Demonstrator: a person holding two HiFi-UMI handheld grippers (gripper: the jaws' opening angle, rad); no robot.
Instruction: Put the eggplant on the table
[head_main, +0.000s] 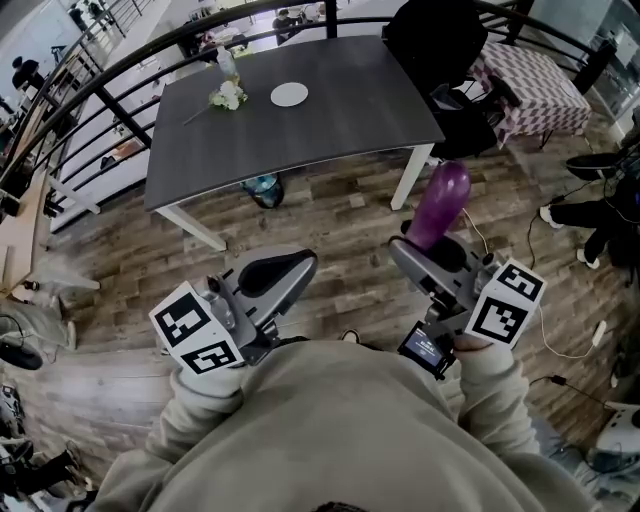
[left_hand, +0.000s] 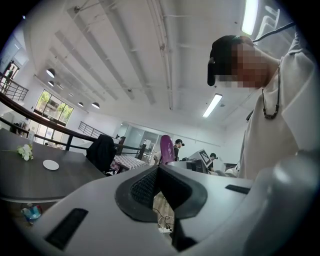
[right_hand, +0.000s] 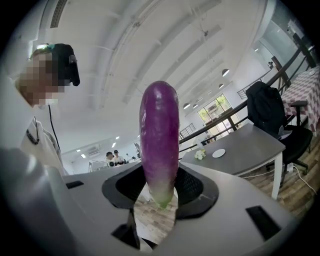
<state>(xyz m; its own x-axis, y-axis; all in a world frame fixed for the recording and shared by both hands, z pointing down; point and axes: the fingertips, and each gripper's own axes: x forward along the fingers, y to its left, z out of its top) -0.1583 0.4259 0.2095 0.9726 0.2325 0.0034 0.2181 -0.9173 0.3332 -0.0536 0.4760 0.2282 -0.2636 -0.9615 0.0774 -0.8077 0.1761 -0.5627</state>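
Note:
A purple eggplant (head_main: 441, 200) stands upright, pale stem end down, with my right gripper (head_main: 425, 246) shut on its lower end. In the right gripper view the eggplant (right_hand: 159, 135) rises between the dark pads of that gripper (right_hand: 160, 194). My left gripper (head_main: 300, 263) hangs beside it at the left, shut with nothing in it. In the left gripper view the tips of that gripper (left_hand: 159, 169) meet, and the eggplant (left_hand: 166, 149) shows beyond them. The dark grey table (head_main: 340, 115) stands ahead, past a strip of wooden floor, with both grippers short of its near edge.
On the table's far left lie a white plate (head_main: 289, 94) and a small bunch of flowers (head_main: 228, 96). A black chair with a jacket (head_main: 436, 45) stands at its right end, by a checked cloth (head_main: 530, 80). A blue object (head_main: 262, 188) sits under the table. Railings curve behind.

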